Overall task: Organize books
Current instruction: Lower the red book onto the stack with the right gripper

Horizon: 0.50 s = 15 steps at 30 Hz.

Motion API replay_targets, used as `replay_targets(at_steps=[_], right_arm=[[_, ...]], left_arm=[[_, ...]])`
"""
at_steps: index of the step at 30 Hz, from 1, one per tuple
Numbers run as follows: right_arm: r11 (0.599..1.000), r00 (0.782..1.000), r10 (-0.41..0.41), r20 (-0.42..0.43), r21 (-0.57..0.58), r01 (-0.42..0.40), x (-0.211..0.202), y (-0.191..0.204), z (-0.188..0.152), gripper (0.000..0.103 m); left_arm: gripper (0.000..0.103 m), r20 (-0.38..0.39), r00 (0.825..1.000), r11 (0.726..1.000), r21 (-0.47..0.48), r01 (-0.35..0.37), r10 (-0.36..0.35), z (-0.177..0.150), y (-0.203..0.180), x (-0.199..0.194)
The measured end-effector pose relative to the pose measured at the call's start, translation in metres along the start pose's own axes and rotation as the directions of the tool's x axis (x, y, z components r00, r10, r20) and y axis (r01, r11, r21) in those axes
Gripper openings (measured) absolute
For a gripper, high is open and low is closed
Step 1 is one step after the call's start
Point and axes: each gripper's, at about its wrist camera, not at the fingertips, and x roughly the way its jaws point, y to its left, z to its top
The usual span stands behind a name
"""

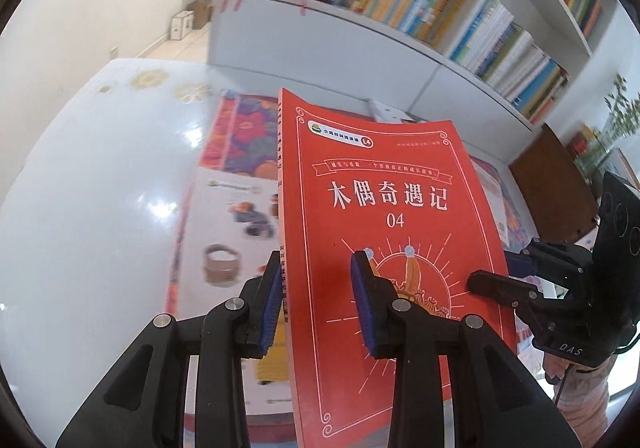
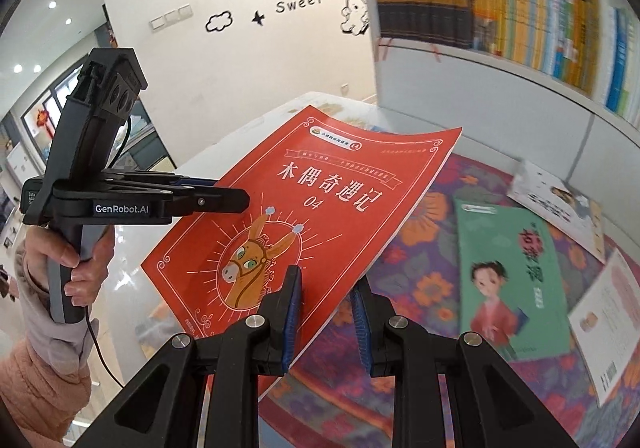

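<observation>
Blue pads (image 1: 363,304) of the left gripper (image 1: 316,302) clamp the red book (image 1: 384,207) by its spine edge, lifted above the floral mat (image 2: 424,276). Right gripper (image 2: 326,322) pinches the opposite edge (cover bowing). Step: carrying toward the bookshelf (image 1: 400,35). Next move probably needs one grip released and the book turned upright.

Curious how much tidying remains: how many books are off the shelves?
5: red paperback book held aloft; white picture book beneath it; green illustrated book on floral cloth; two white books farther right. More may be hidden.
</observation>
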Motion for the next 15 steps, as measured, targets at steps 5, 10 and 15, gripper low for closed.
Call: replay_targets(at_steps=[5, 10, 15], right_arm=[[0.999, 0.999, 0.032, -0.032, 0.002, -0.032, 0.031, 0.009, 0.007, 0.023], [0.998, 0.996, 0.057, -0.067, 0.021, -0.056, 0.061, 0.012, 0.007, 0.023], [0.998, 0.993, 0.061, -0.104, 0.029, -0.058, 0.081, 0.012, 0.001, 0.024]], left_arm=[[0.03, -0.019, 1.0, 0.999, -0.037, -0.02, 0.019, -0.003, 0.03, 0.006], [0.03, -0.045, 0.998, 0.997, -0.063, -0.045, 0.042, -0.009, 0.051, 0.019], [0.031, -0.069, 0.995, 0.996, -0.052, -0.075, 0.072, -0.014, 0.057, 0.032]])
